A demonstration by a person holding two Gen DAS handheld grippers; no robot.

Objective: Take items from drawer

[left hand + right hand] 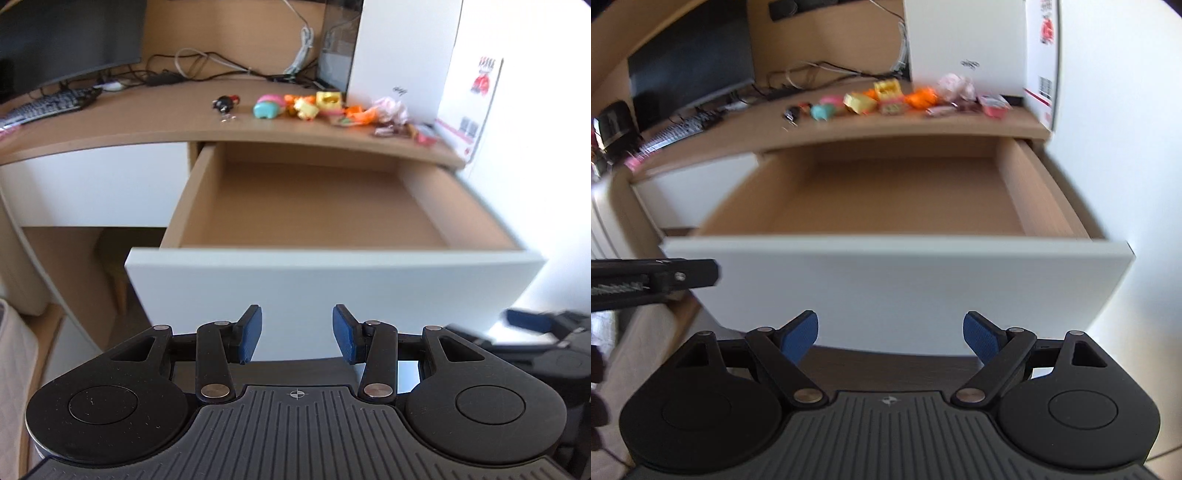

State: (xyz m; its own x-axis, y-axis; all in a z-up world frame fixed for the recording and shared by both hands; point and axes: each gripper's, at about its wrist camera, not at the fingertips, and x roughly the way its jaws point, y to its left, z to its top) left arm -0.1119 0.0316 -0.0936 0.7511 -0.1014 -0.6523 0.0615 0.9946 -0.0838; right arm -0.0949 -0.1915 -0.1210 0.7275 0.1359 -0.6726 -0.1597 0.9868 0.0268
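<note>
Though pulled out, drawer (332, 206) w/o contents

I see a drawer (332, 284) with a white front and plain tan inside, under a tan wooden desk (147, 110). My grippers have blue pads (251, 334) on black arms (ribbed grey bodies). The toys (303, 105) are pink, teal, yellow and orange, beside a white box (402, 48).

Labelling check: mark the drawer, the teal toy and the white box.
drawer (332, 288): left wrist view, on its white front panel.
teal toy (265, 110): left wrist view, middle of its body, on the desktop.
white box (964, 40): right wrist view, on its plain white face.
</note>
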